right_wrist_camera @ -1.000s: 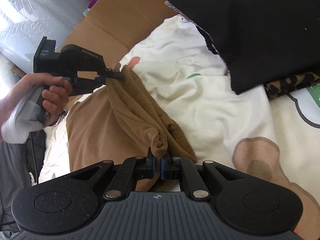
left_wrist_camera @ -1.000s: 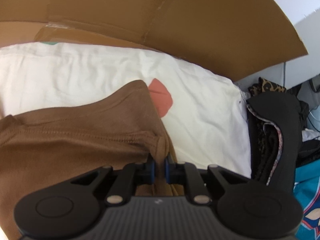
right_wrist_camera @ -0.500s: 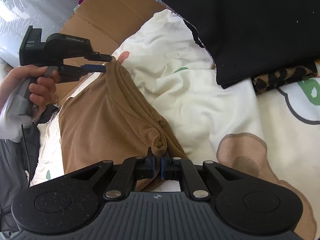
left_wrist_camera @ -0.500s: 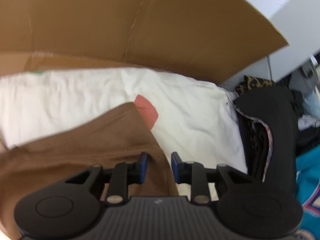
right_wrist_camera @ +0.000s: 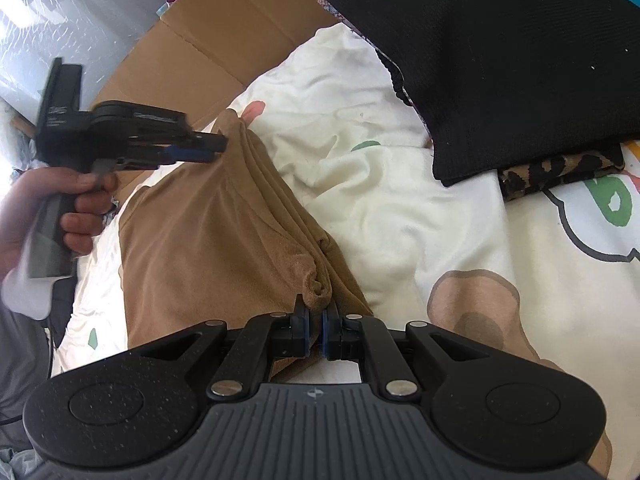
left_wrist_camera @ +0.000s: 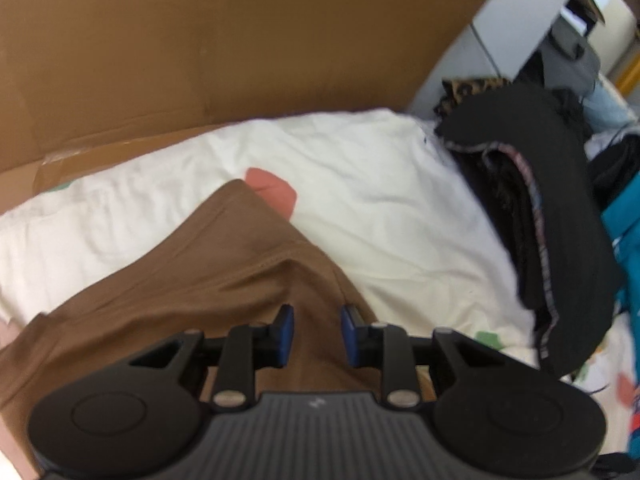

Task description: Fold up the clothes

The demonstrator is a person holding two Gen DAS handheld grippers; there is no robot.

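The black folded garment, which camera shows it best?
The right wrist view: the black folded garment fills the upper right, flat and sharp, lying on leopard-print fabric. The left wrist view shows it only edge-on and blurred at the right.

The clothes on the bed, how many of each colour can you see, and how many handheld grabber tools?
Brown garment: 1
Black folded garment: 1
Leopard-print garment: 1
Handheld grabber tools: 2, the left gripper and the right gripper
Total: 5
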